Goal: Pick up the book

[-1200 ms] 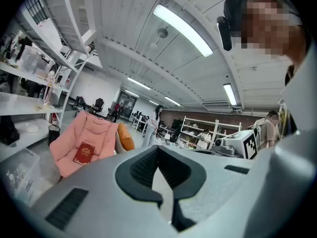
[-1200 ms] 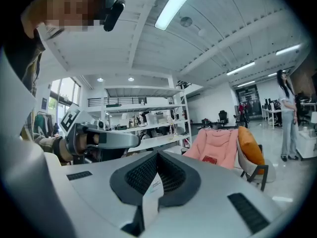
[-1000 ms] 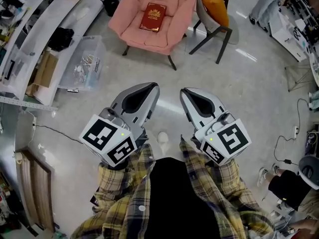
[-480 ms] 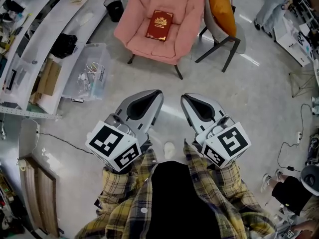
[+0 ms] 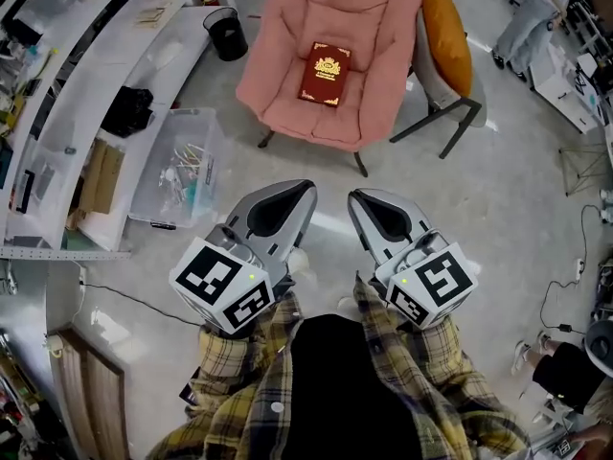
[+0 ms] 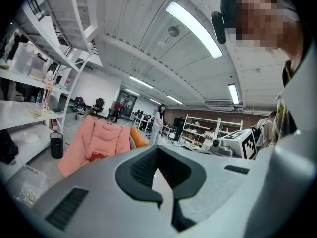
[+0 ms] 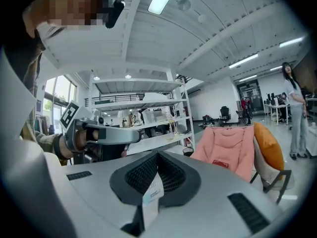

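**Approach under way, book not reached yet**

- Left of the head view: the white table (image 5: 91, 94), the black bin (image 5: 226, 34) and the clear crate (image 5: 182, 166) have all slid down the frame over the last second. The person is walking forward, and nothing there has been touched.
- left gripper (image 5: 303, 192): lower centre, jaws pressed together with nothing between them. It sits the same way against the body as a second ago, carried along rather than reaching.
- book (image 5: 326, 73): red with a gold emblem, lying flat on the seat of the pink chair (image 5: 287, 113), upper centre. It was nearer the top edge before and is lower in frame now. It is well apart from both grippers, with bare floor (image 5: 450, 218) between them. Both gripper views show it ahead on the seat.
- right gripper (image 5: 360, 197): also pressed together, level with the left one. A small white label (image 7: 152, 195) shows in the seam of its pads. It looks like a gripper fitting, not a load.
- Right of the chair: the orange cushion (image 5: 448, 36) on the dark-framed seat has shifted down the frame the same way.

My read is that this is only the approach and the pick hasn't started. There is more walking to do, then at least one gripper must spread. The book lies flat on soft padding, so getting a jaw under an edge is likely the awkward part.
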The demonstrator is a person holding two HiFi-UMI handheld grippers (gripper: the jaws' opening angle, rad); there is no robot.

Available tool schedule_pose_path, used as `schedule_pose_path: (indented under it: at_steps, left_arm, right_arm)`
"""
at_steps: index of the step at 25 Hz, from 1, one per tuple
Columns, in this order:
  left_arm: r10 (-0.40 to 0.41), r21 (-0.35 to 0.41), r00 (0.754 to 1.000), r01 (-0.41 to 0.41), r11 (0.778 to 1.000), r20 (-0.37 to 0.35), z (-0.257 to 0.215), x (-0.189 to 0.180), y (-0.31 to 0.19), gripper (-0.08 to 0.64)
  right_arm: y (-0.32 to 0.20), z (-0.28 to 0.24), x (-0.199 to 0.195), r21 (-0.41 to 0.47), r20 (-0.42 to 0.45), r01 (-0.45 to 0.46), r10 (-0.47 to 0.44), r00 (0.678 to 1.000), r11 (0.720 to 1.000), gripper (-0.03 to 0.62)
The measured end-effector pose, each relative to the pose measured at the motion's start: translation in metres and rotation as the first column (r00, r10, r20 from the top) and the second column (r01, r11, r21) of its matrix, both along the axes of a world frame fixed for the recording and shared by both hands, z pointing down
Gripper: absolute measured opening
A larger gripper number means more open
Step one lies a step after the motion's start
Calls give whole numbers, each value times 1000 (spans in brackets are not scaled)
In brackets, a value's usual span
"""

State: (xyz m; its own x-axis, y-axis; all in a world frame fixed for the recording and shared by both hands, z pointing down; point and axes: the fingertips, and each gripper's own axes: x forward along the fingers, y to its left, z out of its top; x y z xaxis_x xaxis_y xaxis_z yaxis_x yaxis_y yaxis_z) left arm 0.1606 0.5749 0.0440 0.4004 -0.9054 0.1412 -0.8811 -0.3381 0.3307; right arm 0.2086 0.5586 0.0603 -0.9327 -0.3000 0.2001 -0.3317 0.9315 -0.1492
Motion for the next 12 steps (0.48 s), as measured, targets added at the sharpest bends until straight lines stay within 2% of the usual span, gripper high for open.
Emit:
schedule_pose_path:
  at_steps: [3, 6, 12]
  left_arm:
    - [21, -15, 999, -21, 1000, 30, 4, -27, -8, 3]
    - [34, -25, 999, -33, 999, 32, 8, -49, -16, 3]
    - [42, -52, 999, -42, 998, -6, 20, -71, -40, 5]
  right_arm:
    - [-6, 5, -29, -6, -6, -14, 14, 1000, 1000, 15]
    - [-14, 8, -51, -13, -12, -33, 33, 999, 999, 15]
    - [-36, 17, -61, -38, -46, -65, 63, 997, 997, 15]
